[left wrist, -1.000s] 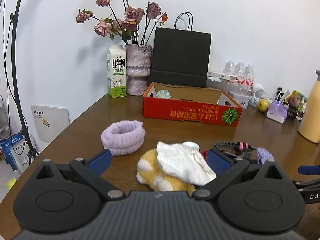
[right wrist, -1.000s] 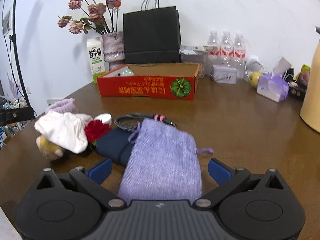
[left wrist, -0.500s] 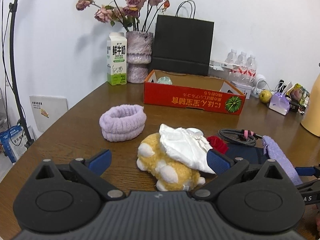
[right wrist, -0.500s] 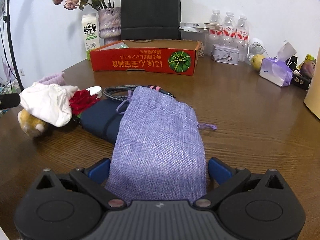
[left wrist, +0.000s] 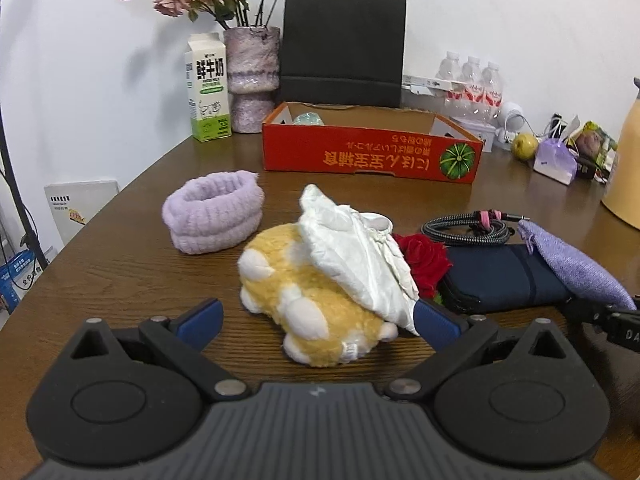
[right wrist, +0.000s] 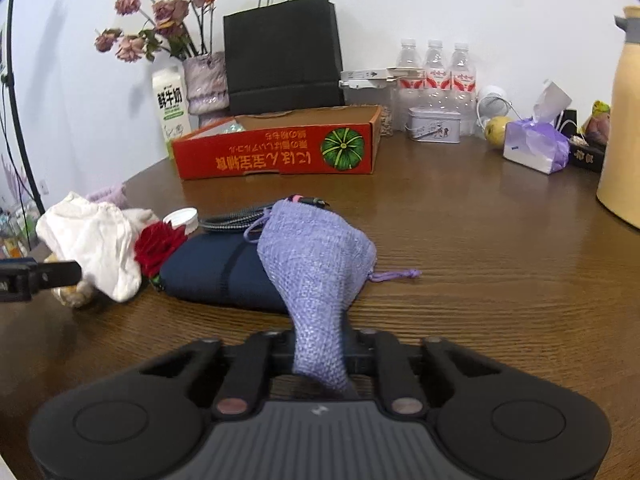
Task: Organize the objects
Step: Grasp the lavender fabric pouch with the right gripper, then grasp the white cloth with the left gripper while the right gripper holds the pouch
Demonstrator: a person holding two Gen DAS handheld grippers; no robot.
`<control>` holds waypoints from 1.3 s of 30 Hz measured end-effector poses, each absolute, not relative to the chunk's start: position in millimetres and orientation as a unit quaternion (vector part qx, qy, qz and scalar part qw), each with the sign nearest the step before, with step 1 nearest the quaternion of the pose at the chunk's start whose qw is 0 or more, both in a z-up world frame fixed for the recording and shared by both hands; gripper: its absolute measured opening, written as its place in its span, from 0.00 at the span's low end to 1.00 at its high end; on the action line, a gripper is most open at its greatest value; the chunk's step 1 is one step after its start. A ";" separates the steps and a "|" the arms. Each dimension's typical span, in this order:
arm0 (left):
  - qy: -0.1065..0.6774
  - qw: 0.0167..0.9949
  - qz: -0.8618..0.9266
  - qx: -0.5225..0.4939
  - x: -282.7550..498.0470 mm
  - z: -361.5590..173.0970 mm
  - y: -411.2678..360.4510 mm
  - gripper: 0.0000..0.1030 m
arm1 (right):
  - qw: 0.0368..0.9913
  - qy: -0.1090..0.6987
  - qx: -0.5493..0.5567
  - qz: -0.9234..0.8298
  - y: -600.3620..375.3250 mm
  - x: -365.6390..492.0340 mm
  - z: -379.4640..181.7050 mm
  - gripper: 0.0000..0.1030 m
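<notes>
Right hand-held gripper point(right wrist: 318, 354) is clamping its jaws together on the near end of the lilac drawstring pouch point(right wrist: 316, 256), whose cloth is bunching into a narrow neck between the fingers while its wider end is resting on the navy zip case point(right wrist: 218, 270) lying on the brown wooden bench point(right wrist: 480, 264). The pouch's cord point(right wrist: 394, 275) is trailing to the right on the bench. Left hand-held gripper point(left wrist: 318, 322) is hovering with its blue-padded jaws standing wide apart, the yellow-and-white plush toy point(left wrist: 308, 300) lying between and just ahead of them; whether either pad is touching the toy or the cloth cannot be told. A crumpled white cloth point(left wrist: 356, 256) is draping over the plush toy, and a red fabric rose point(left wrist: 424, 260) is sitting just beside it, touching the navy zip case. A coiled braided cable point(left wrist: 466, 227) is lying behind the case, and a lilac towelling headband point(left wrist: 214, 212) is standing to the left of the toy. Farther back, an open red cardboard box point(left wrist: 372, 156) is sitting well apart from both hand-held grippers, with nothing lying on the bench between the pouch and the box. Behind it are standing a black paper bag point(left wrist: 342, 48), a vase of dried roses point(left wrist: 250, 80), a milk carton point(left wrist: 208, 88) and water bottles point(right wrist: 436, 72); a tissue pack point(right wrist: 536, 148) and a cream jug point(right wrist: 624, 120) are occupying the right edge
</notes>
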State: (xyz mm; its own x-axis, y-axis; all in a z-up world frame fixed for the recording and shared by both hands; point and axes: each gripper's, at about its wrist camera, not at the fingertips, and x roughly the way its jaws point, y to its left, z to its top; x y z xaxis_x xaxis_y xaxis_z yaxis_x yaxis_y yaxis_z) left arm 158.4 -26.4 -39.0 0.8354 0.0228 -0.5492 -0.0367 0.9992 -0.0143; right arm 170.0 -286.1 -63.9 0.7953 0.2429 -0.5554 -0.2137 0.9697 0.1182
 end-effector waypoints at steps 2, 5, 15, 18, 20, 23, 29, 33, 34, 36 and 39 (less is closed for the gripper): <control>0.289 0.957 0.017 -0.007 162.2 -40.8 -29.8 1.00 | 0.947 0.296 0.032 0.122 -288.3 170.6 -64.0 0.10; 0.295 0.955 0.019 -0.001 168.6 -44.2 -34.9 1.00 | 0.948 0.292 0.027 0.121 -286.7 169.7 -63.9 0.09; 0.251 0.967 0.045 0.006 161.5 -39.5 -36.3 1.00 | 0.950 0.287 0.026 0.118 -285.5 167.7 -63.5 0.09; 0.213 0.975 0.055 0.022 154.6 -29.5 -37.5 1.00 | 0.950 0.287 0.029 0.118 -285.5 167.7 -63.8 0.09; 0.198 0.978 0.054 0.027 152.6 -24.7 -39.5 0.92 | 0.950 0.287 0.030 0.118 -285.7 167.3 -63.8 0.09; 0.196 0.979 0.035 0.036 153.9 -22.7 -45.7 0.70 | 0.950 0.287 0.032 0.118 -286.2 167.1 -63.8 0.09; 0.230 0.973 0.016 0.012 163.4 -28.8 -48.7 0.24 | 0.951 0.284 0.034 0.117 -287.0 166.5 -63.6 0.09; 0.228 0.972 -0.025 -0.047 158.3 -20.0 -33.7 0.09 | 0.951 0.284 0.036 0.117 -287.0 166.1 -63.8 0.09; 0.223 0.973 -0.023 -0.047 156.7 -17.5 -32.2 0.09 | 0.951 0.284 0.036 0.117 -287.1 166.2 -63.7 0.09; 0.216 0.975 -0.026 -0.056 151.9 -12.9 -26.4 0.08 | 0.951 0.283 0.038 0.117 -287.8 166.3 -63.3 0.09; 0.208 0.976 -0.024 -0.062 146.8 -5.4 -20.1 0.08 | 0.952 0.281 0.040 0.118 -288.2 166.6 -63.3 0.09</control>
